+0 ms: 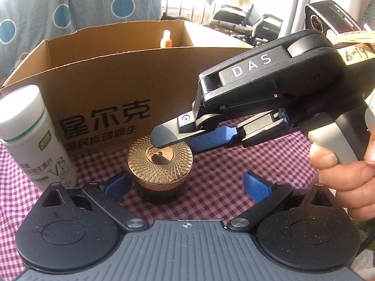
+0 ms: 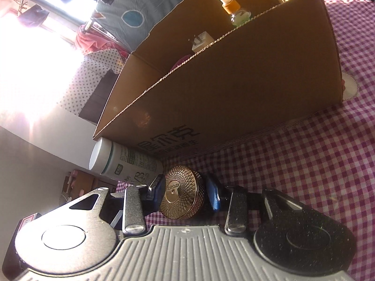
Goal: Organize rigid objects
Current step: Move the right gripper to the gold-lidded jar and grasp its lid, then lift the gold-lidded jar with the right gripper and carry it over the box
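A small jar with a gold patterned lid (image 1: 160, 161) (image 2: 181, 192) is just in front of the open cardboard box (image 1: 105, 82) (image 2: 234, 82). My right gripper (image 1: 178, 140) (image 2: 185, 193) comes in from the right, rolled onto its side. It is shut on the jar, with one blue pad at each side of the lid. My left gripper (image 1: 186, 185) points at the jar from the near side. Its jaws stand wide open and touch nothing. A white bottle with a green label (image 1: 30, 135) (image 2: 121, 161) stands upright to the left of the jar, against the box.
Inside the box are a dropper bottle (image 1: 166, 38) (image 2: 234, 9) and a white plug adapter (image 2: 201, 41). A person's hand (image 1: 346, 182) holds the right gripper's handle. The pink checked cloth (image 1: 234, 175) (image 2: 304, 164) covers the surface around the box.
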A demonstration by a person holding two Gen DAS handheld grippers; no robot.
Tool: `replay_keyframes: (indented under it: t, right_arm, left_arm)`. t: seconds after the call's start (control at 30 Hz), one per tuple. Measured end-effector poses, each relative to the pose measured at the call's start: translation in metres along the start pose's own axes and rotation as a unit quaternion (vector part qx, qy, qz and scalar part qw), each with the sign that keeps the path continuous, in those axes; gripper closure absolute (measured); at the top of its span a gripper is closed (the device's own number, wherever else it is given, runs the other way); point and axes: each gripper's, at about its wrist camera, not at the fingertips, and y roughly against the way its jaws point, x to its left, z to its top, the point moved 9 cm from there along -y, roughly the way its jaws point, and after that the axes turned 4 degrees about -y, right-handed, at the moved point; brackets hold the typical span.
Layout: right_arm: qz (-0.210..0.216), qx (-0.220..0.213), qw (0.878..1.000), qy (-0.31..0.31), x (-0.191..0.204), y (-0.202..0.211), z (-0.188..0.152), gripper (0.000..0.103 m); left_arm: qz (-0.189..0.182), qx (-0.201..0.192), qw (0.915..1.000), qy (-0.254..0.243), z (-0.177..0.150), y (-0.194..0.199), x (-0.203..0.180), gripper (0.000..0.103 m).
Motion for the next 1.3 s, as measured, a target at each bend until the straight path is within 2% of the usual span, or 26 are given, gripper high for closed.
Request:
replay_keyframes:
  t: [0.13,0.33,0.7,1.3]
  right_arm:
    - [-0.005,-0.013,1.000,-0.015,-0.011,0.017,-0.006,0.061]
    - [0.002,-0.022,0.999,-0.031,-0.019,0.025,-0.009,0.061]
    - [0.008,-0.027,0.999,-0.044,-0.037,0.045,-0.008,0.061]
    - [0.005,-0.024,0.998,-0.056,-0.042,0.041,-0.009,0.061]
  left_arm:
    - [-0.013,0.002,0.9998,-0.014,0.000,0.000,-0.015,0.002]
    - [-0.014,0.005,0.9995,-0.029,0.000,0.004,-0.030,0.002]
    - [0.012,0.004,0.9994,-0.031,0.005,0.001,-0.015,0.006]
    - [0.029,0.015,0.9979,-0.056,0.009,-0.016,-0.015,0.013]
